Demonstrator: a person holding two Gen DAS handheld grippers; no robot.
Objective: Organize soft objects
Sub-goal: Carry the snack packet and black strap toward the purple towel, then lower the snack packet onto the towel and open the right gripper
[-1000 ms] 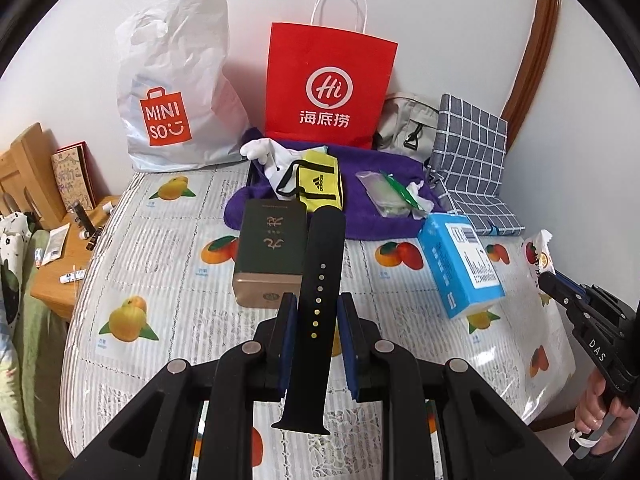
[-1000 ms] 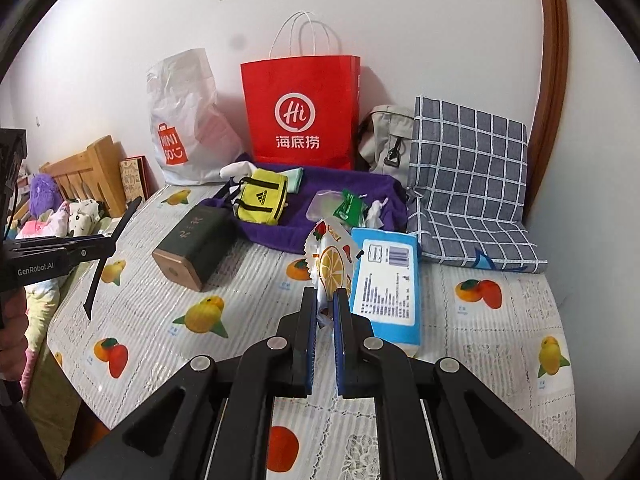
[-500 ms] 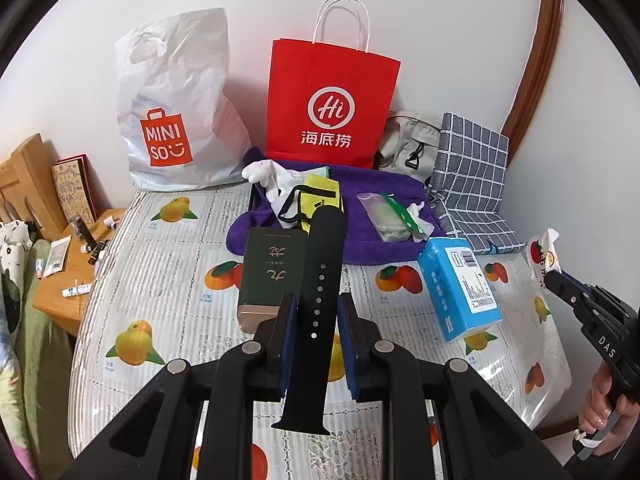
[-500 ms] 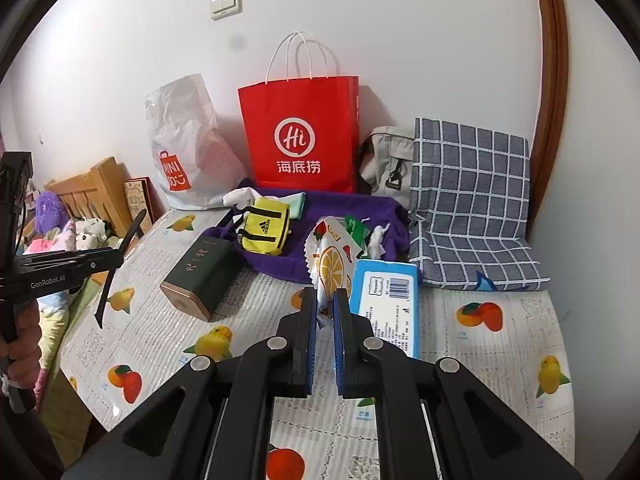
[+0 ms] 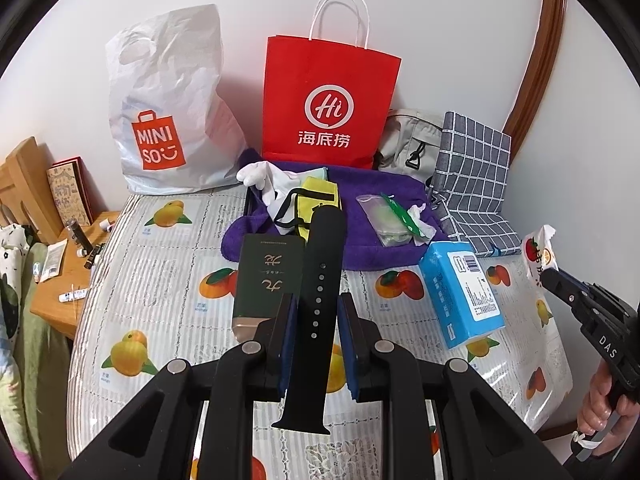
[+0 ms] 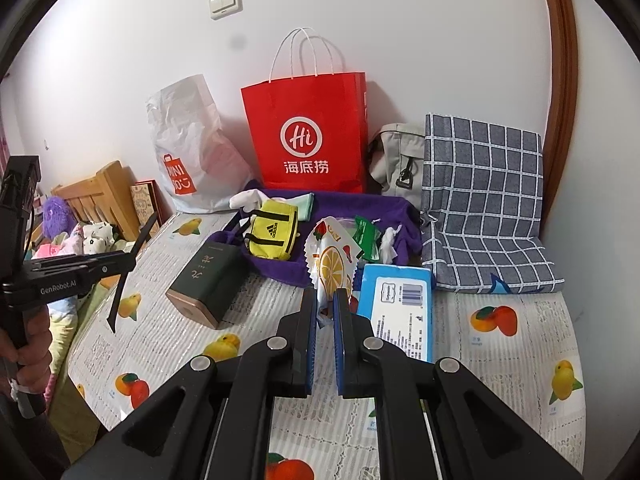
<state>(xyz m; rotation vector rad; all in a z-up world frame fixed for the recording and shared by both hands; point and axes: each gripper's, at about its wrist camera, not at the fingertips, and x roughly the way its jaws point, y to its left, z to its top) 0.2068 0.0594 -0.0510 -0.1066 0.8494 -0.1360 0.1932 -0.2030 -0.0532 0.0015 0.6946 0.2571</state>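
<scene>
My left gripper [image 5: 317, 312] is shut on a black watch strap [image 5: 318, 280] and holds it upright above the fruit-print tablecloth [image 5: 168, 264]. My right gripper [image 6: 325, 300] is shut on a white fruit-print snack packet [image 6: 330, 260], also held above the table; the packet shows at the right of the left wrist view [image 5: 538, 248]. On a purple towel [image 5: 372, 200] lie a yellow pouch [image 6: 274, 234], a white cloth [image 5: 260, 174] and a clear bag with green label [image 5: 386, 220]. A blue tissue pack [image 5: 460, 288] and a dark green box [image 5: 268, 276] lie in front.
A red paper bag [image 5: 328, 104], a white Miniso bag [image 5: 168, 108], a grey bag [image 6: 400, 160] and a checked grey cushion [image 6: 484, 208] stand against the wall. A wooden bedside stand [image 5: 64, 272] with small items is left of the table.
Both grippers have pulled back and risen slightly, so the table objects look farther away. Each keeps its hold on its object.
</scene>
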